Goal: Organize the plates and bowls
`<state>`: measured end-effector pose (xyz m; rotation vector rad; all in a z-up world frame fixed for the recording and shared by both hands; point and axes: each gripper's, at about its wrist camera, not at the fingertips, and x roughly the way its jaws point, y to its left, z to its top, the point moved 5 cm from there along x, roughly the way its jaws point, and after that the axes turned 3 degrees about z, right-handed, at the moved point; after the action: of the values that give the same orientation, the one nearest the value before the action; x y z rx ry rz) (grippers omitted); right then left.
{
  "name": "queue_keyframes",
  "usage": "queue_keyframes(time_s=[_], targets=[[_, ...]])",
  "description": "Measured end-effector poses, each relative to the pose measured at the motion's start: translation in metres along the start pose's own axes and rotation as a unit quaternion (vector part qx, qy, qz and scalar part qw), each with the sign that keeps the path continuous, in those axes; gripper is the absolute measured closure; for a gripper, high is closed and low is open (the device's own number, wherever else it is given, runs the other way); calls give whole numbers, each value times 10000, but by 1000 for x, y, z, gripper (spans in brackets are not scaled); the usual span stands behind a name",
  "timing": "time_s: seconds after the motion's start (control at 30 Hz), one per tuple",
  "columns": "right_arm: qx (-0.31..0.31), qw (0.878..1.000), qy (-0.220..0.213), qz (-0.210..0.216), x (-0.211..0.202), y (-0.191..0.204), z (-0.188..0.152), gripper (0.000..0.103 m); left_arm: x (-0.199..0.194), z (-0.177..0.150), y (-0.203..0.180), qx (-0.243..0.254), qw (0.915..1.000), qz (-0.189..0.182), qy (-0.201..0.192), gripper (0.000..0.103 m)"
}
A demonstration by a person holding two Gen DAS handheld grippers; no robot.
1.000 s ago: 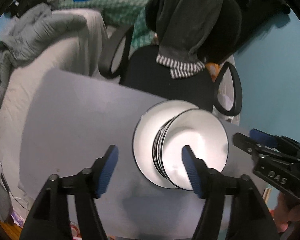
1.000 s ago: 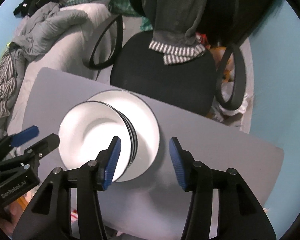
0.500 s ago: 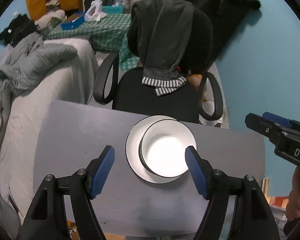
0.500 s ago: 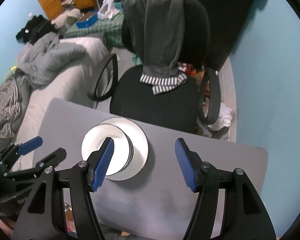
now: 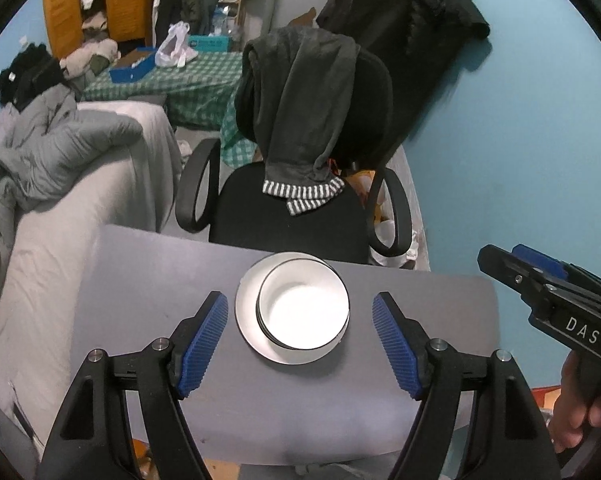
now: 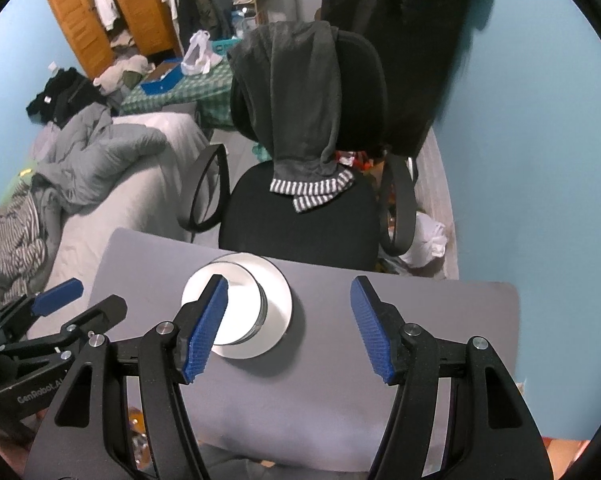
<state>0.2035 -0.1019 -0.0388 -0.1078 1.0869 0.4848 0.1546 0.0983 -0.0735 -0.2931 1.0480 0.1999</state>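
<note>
Both claws hang above the grey bench [image 5: 148, 280], gripping nothing. Left claw [image 5: 300, 344] has its jaws opening, wide apart, with the stacked bowls [image 5: 304, 312] seen far below between them. Right claw [image 6: 288, 326] stands apart and empty. White bowls sit nested on a white plate [image 5: 246, 312] near the bench's far edge, before a black office chair [image 5: 284, 220].

Room light dim, cool. Bowl [image 5: 303, 312] interior blown out white by overhead glare; soft shadow falls beside plate [image 6: 278, 300] on table [image 6: 420, 320]. Strong fisheye bending, black vignette at corners. Hanging dark clothing [image 5: 404, 20] slightly motion-blurred.
</note>
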Motion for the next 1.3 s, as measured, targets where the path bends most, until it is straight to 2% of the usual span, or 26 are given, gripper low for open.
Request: queue_keyframes(time_s=[0.2, 0.5, 0.87, 1.3], targets=[[41, 9999, -107, -70, -8, 2, 0, 40, -17, 4, -1, 224, 9996, 100, -118, 22], [105, 9995, -189, -228, -13, -8, -1, 40, -27, 0, 3, 7, 10000, -1, -26, 22], [73, 9990, -233, -362, -21, -16, -5, 40, -32, 3, -2, 52, 9994, 287, -187, 21], [39, 9993, -186, -321, -23, -17, -10, 40, -36, 0, -6, 13, 9997, 230, -86, 21]])
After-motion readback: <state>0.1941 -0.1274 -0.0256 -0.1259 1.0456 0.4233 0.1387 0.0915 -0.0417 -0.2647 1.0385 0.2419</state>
